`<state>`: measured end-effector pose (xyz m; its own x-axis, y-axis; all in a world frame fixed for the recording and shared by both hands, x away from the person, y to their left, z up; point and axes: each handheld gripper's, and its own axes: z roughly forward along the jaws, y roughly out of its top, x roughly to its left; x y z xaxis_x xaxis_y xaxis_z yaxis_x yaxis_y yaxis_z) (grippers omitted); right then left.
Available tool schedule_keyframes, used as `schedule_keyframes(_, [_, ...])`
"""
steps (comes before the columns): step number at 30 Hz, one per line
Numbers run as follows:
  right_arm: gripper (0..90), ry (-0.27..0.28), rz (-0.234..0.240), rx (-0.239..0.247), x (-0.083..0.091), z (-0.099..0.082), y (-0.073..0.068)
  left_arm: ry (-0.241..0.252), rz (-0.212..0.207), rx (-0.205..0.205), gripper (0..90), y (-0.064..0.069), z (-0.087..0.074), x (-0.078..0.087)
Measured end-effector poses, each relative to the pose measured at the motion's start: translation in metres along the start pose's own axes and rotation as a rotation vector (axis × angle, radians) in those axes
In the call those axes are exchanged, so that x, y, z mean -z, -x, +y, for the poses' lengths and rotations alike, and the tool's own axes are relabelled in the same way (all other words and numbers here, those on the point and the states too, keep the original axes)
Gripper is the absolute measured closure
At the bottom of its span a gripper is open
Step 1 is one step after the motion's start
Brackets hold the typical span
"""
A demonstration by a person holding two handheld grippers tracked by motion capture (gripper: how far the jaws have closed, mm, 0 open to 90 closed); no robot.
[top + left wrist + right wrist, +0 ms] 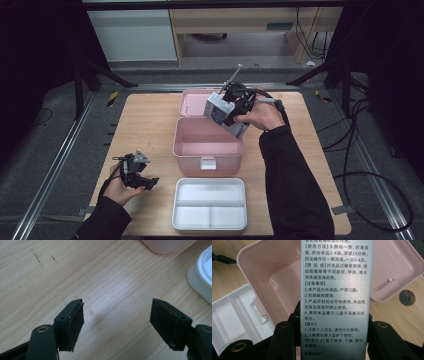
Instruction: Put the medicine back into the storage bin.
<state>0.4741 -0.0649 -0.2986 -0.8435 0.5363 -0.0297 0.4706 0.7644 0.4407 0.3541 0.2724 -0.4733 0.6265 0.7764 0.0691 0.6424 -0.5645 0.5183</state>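
My right gripper (231, 111) held the silver-white printed cardboard box (220, 114) between its half-closed jaws above the far right corner of the open pink plastic case (207, 145), while my left gripper (141, 176) rested wide open and empty over the wooden table (145, 125) at the near left.

A silver-grey carton (334, 300) printed with black text hangs over a pale pink box (207, 145), near a white divided tray (210, 204) on the light wood-grain table (145, 125).

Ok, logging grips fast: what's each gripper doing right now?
Left gripper: open, holding nothing, above the table.
Right gripper: shut on the printed box, over the pink case.
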Motion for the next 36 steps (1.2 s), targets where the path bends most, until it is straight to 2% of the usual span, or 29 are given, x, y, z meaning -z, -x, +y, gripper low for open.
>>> schedule_keyframes(10, [56.5,0.0,0.029,0.048,-0.027,0.019,-0.01,-0.005,-0.004,-0.003,26.9,0.0,0.0,-0.001])
schedule_keyframes(14, [56.5,-0.018,0.038,0.06,-0.039,0.023,-0.012,-0.004,-0.007,-0.004,26.8,0.0,0.0,-0.001])
schedule_keyframes(17, [56.5,-0.044,0.032,0.084,-0.048,0.024,-0.015,-0.003,-0.005,-0.004,26.9,0.0,-0.001,-0.001])
schedule_keyframes(21, [56.5,-0.042,0.055,0.081,-0.057,0.021,-0.016,-0.003,-0.005,-0.005,26.9,0.0,-0.001,-0.001])
schedule_keyframes(26, [56.4,-0.098,0.041,0.112,-0.073,0.019,-0.019,-0.004,-0.009,-0.006,26.9,0.001,0.0,-0.002])
schedule_keyframes(36, [56.2,-0.133,0.053,0.152,-0.095,0.021,-0.026,-0.004,-0.009,-0.008,26.9,0.001,-0.001,-0.001])
